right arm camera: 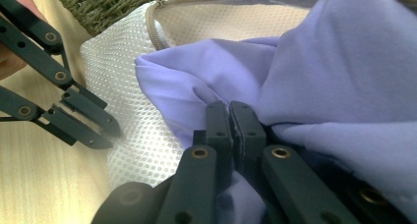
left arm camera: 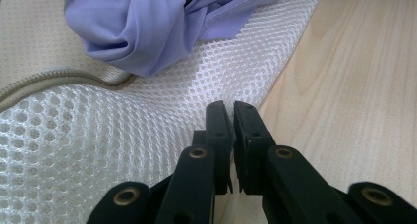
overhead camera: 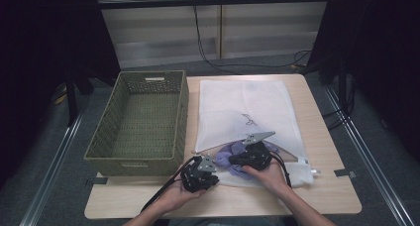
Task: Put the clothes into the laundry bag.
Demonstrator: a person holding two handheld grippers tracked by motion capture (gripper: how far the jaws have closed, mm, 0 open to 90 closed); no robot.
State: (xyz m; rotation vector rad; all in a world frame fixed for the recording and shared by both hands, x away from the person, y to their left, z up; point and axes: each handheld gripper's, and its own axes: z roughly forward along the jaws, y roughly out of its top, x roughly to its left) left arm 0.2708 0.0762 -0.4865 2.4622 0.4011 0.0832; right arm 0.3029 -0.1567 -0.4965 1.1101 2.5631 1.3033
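Two tongs pinch honeycomb mesh bag (left arm camera: 98, 135), smooth lilac cloth (right arm camera: 319, 76).

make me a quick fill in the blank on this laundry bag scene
1. The right claw is shut on the ____ cloth.
2. The left claw pinches the edge of the white ____ bag.
3. The green basket lies to the ____ of the bag in the high view.
4. The bag rests on a ____ table.

Missing words: purple; mesh; left; wooden
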